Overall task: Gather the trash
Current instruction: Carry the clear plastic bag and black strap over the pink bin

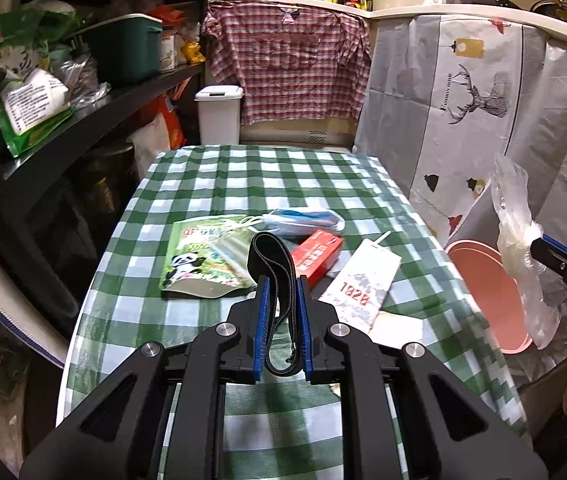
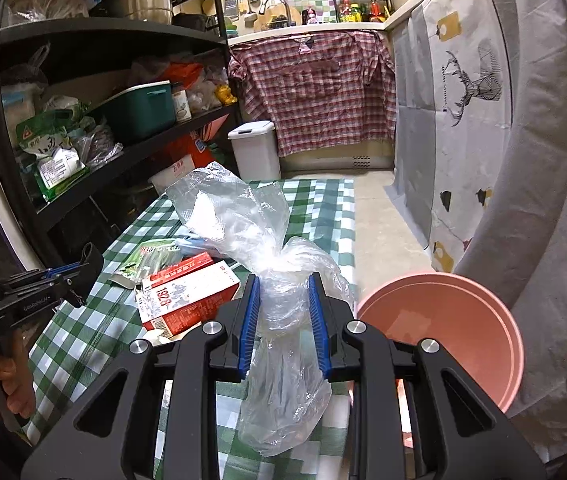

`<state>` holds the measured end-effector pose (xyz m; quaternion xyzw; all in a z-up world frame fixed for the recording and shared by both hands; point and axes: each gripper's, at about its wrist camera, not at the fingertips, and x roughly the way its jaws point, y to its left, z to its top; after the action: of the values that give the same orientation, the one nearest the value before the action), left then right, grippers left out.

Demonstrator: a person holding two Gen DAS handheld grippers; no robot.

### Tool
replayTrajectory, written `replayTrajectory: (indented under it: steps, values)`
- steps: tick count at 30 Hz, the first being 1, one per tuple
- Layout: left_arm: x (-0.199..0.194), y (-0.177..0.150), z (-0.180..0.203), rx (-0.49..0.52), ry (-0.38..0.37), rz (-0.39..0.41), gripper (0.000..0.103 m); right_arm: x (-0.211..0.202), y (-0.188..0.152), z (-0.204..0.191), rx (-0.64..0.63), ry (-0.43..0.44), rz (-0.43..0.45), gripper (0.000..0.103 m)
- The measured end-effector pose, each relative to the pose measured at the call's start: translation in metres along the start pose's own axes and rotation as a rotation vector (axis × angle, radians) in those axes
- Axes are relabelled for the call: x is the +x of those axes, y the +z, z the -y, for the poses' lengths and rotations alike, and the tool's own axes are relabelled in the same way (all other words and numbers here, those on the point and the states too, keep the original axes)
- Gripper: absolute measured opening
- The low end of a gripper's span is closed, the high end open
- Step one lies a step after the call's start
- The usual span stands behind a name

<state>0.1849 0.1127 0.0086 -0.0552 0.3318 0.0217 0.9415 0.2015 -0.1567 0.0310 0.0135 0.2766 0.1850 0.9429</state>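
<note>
Readable text you have on the checked table (image 1: 211, 176):
- Milk carton (image 1: 363, 280), near the right edge: number "1928".
- Green panda pouch (image 1: 203, 260), toward the left edge: print too blurred for you to read.
- Red box (image 1: 317, 256), between them: white characters, illegible.
- Left gripper (image 2: 83, 270) body: small white lettering, unreadable.
</note>
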Motion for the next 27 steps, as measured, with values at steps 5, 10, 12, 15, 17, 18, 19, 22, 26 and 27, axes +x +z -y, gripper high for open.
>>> replayTrajectory:
  steps: [5, 10, 12, 15, 17, 18, 19, 22, 26, 27]
  values:
    - [-0.003, 0.005, 0.014, 0.007, -0.020, 0.010, 0.014, -0.014, 0.014, 0.012, 0.005, -0.017, 0.013, 0.026]
    - [-0.005, 0.008, 0.029, 0.022, -0.046, 0.018, 0.014, -0.026, 0.019, 0.029, -0.012, -0.047, 0.013, 0.026]
    - [-0.005, 0.009, 0.034, 0.030, -0.052, 0.020, 0.014, -0.030, 0.021, 0.038, -0.015, -0.062, 0.012, 0.026]
    - [-0.005, 0.010, 0.044, 0.041, -0.062, 0.021, 0.014, -0.036, 0.024, 0.049, -0.019, -0.082, 0.016, 0.026]
    - [-0.004, 0.010, 0.050, 0.047, -0.069, 0.021, 0.014, -0.040, 0.024, 0.057, -0.014, -0.096, 0.021, 0.026]
    - [-0.004, 0.011, 0.053, 0.050, -0.073, 0.021, 0.014, -0.041, 0.024, 0.062, -0.008, -0.103, 0.021, 0.026]
    - [-0.004, 0.012, 0.055, 0.053, -0.076, 0.021, 0.014, -0.041, 0.024, 0.066, -0.001, -0.109, 0.021, 0.026]
    - [-0.004, 0.014, 0.065, 0.064, -0.086, 0.023, 0.014, -0.041, 0.018, 0.076, 0.022, -0.134, 0.021, 0.026]
    - [-0.002, 0.016, 0.078, 0.071, -0.102, 0.022, 0.014, -0.038, 0.009, 0.087, 0.043, -0.161, 0.012, 0.026]
    - [-0.002, 0.017, 0.082, 0.074, -0.106, 0.022, 0.014, -0.037, 0.008, 0.088, 0.045, -0.166, 0.011, 0.026]
